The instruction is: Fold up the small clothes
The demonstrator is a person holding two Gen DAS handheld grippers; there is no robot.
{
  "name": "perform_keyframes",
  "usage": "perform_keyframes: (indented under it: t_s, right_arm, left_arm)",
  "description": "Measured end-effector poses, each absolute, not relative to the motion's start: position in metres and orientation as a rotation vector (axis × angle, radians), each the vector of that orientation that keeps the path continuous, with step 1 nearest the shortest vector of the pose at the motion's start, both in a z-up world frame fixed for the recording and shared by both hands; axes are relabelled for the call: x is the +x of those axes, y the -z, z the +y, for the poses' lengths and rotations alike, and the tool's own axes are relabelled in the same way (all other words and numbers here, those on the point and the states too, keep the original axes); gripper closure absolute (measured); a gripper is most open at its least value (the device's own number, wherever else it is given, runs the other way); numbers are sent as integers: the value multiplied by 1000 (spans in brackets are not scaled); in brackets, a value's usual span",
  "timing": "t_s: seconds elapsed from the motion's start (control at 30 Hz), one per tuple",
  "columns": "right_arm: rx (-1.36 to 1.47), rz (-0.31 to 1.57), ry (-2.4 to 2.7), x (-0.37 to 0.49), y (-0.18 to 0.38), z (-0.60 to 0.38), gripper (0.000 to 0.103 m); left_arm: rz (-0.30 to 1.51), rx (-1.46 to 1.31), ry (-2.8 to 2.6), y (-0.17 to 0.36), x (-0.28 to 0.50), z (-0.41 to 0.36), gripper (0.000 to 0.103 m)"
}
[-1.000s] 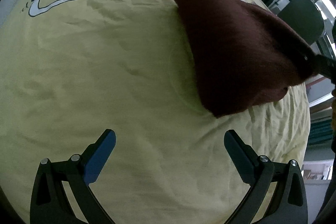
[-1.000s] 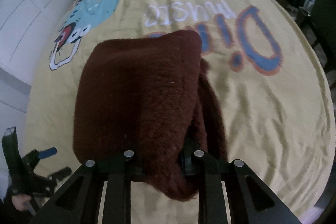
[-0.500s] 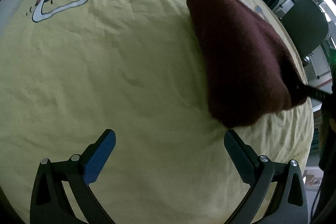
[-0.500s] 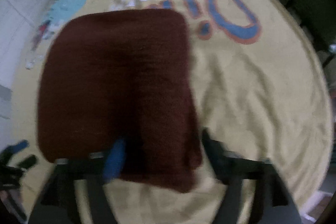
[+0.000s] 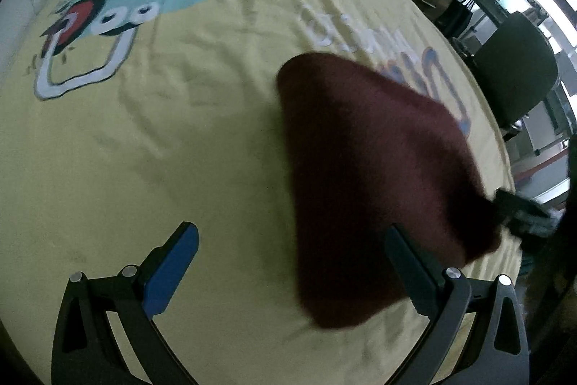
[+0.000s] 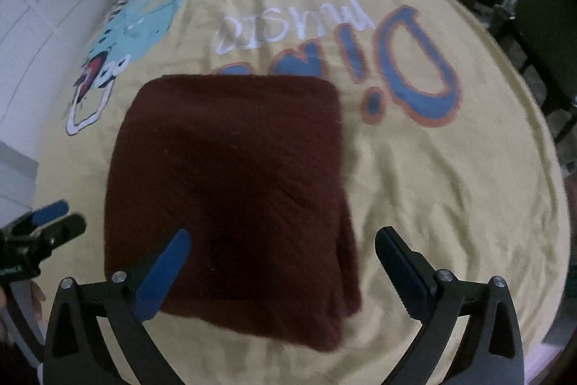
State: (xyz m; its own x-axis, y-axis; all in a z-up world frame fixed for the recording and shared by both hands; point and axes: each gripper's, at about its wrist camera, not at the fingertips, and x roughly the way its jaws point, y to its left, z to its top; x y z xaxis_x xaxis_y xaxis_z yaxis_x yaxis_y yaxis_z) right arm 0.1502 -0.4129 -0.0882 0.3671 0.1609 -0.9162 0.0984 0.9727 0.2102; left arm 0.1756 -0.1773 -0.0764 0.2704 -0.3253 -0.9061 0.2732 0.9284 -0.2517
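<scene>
Yellow sheet (image 6: 450, 204) with a cartoon print and big blue letters covers the whole surface, wrinkled, fills both views. On it lies the dark red knit garment (image 6: 230, 190), folded into a thick, roughly square stack, flat on the sheet, its far edge just touching the lower edge of the blue lettering. Right gripper (image 6: 281, 262) hovers over the near edge of the garment; its jaws have just been opening and now stand wide apart, nothing held. The blue-padded left finger (image 6: 162, 276) sits over the near left corner of the garment, the black right finger (image 6: 400, 276) is off the cloth, just beside its right edge over bare sheet. The garment's near edge lies between the two fingers, pads not pressing on it. Left gripper (image 5: 292, 266) also spread wide, holding nothing. In the left wrist view the garment (image 5: 364, 168) lies ahead and to the right; the black right finger (image 5: 411, 269) overlaps its near corner, the blue left finger (image 5: 173, 266) is well apart from it over bare sheet. Contact with the cloth there cannot be told, picture is blurred. Left gripper also shows small at the left edge of the right wrist view (image 6: 50, 222), near the garment's left side but clear of it.
</scene>
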Motion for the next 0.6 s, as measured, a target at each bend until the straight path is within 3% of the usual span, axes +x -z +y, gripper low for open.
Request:
perform_keyframes:
  t_s: [0.37, 0.6]
  right_arm:
    - [306, 1284, -55, 164, 151, -423, 0]
    - [378, 1291, -103, 162, 173, -431, 1]
  left_arm:
    - [1397, -42, 408, 140, 207, -228, 2]
    - [1355, 61, 387, 160, 200, -239, 0]
